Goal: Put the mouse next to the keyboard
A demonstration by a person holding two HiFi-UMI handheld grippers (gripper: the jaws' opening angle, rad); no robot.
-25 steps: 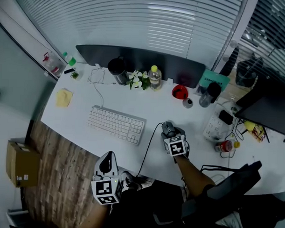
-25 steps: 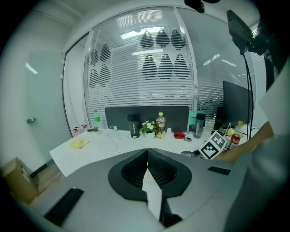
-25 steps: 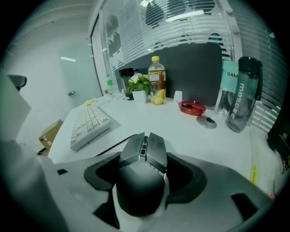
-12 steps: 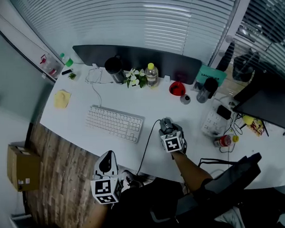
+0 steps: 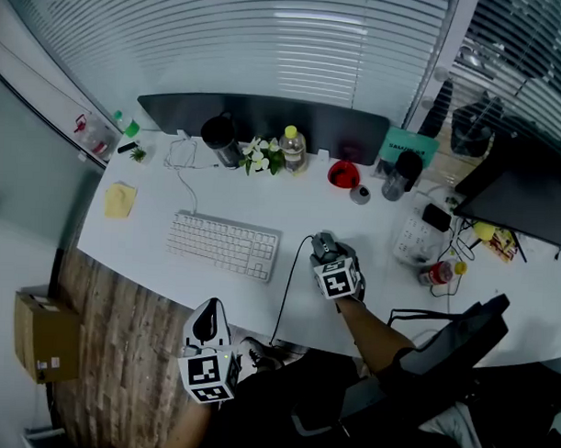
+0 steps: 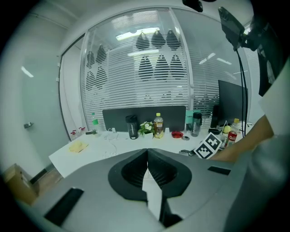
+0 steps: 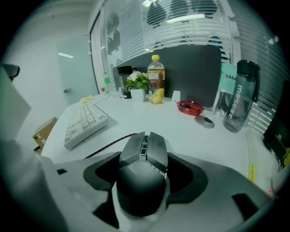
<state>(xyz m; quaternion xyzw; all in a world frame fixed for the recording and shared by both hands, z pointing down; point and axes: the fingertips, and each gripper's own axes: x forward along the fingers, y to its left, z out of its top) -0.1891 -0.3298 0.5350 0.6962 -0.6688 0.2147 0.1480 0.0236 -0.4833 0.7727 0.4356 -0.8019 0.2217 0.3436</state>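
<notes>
Head view: mouse [image 5: 324, 244] sits on the desk [image 5: 290, 208] toward the front edge, just right of the keyboard [image 5: 223, 246], small gap between them. Its cable runs off over the front edge. Right gripper [image 5: 328, 257] is on the mouse from the front-edge side, marker cube behind it. Left gripper [image 5: 209, 310] is off the desk, below the front edge and over the wood floor. Along the back edge, in front of a dark panel [image 5: 266, 115]: black tumbler [image 5: 217, 134], plant [image 5: 257, 156], yellow-cap bottle [image 5: 292, 150], red dish [image 5: 343, 175], dark bottle [image 5: 394, 181]. Yellow pad [image 5: 121, 200] near the left end. Cardboard box [image 5: 45, 334] on the floor, left.

Left gripper view: jaws clenched together, nothing between them. It points at the desk from outside the front edge. The right gripper's marker cube [image 6: 208, 146] shows at right with the person's forearm behind it.

Right gripper view: jaws spread wide, pads up against both flanks of the mouse [image 7: 142, 176], so it's grasping the mouse. Mouse underside looks down on the desk, nose toward the back edge. Keyboard [image 7: 84, 122] is off to the left, apart from the mouse. Red dish [image 7: 190, 107] and a small round disc [image 7: 205, 121] lie ahead right.
</notes>
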